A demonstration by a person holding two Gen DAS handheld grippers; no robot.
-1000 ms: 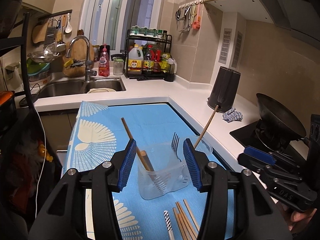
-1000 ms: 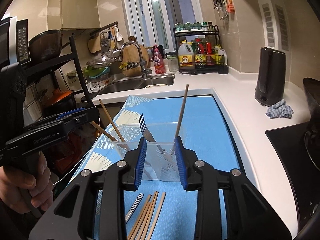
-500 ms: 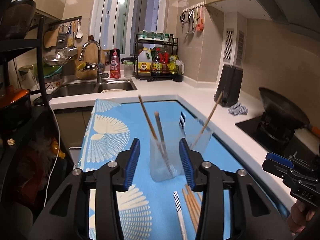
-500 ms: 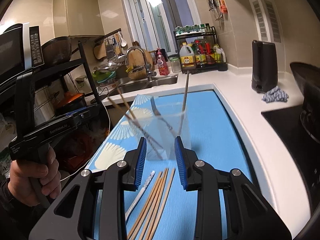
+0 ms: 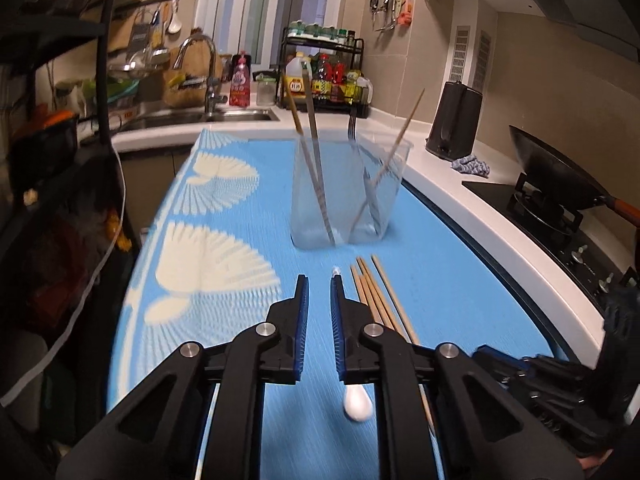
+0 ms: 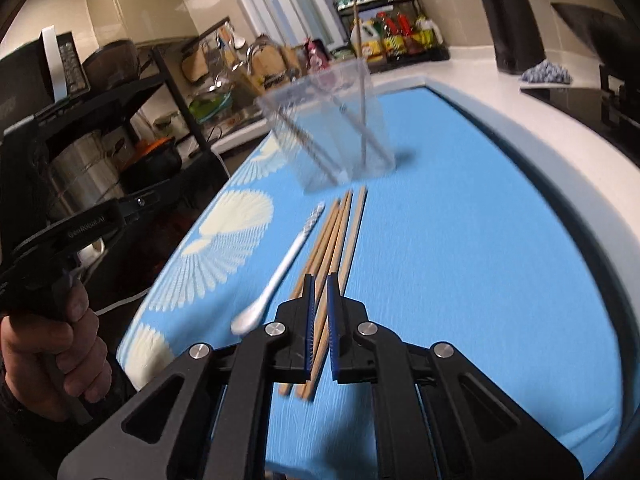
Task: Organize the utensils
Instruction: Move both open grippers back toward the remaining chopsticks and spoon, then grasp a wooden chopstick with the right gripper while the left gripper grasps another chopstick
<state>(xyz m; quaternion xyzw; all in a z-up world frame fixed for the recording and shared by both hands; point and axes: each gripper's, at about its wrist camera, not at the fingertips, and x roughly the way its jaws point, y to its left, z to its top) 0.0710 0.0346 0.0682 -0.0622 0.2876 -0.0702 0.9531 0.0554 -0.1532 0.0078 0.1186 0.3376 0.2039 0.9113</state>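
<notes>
A clear plastic cup (image 5: 348, 192) stands on the blue mat (image 5: 224, 264) and holds chopsticks and a fork; it also shows in the right wrist view (image 6: 332, 136). Several wooden chopsticks (image 5: 380, 296) and a white spoon (image 5: 356, 400) lie on the mat in front of the cup. They also show in the right wrist view, the chopsticks (image 6: 340, 232) beside the spoon (image 6: 280, 272). My left gripper (image 5: 318, 280) hovers above the spoon handle, jaws narrowly apart and empty. My right gripper (image 6: 318, 280) hovers over the chopsticks, jaws narrowly apart and empty.
A sink (image 5: 200, 116) and a bottle rack (image 5: 324, 76) stand at the back. A black kettle (image 5: 456, 120) and a cloth (image 5: 470, 166) sit on the white counter. A wok (image 5: 560, 176) sits on the stove at right. A black shelf (image 6: 120, 128) stands left.
Both grippers have pulled back from the cup and lowered toward the mat. Both have narrowed their jaws. The cup stays upright on the mat.
</notes>
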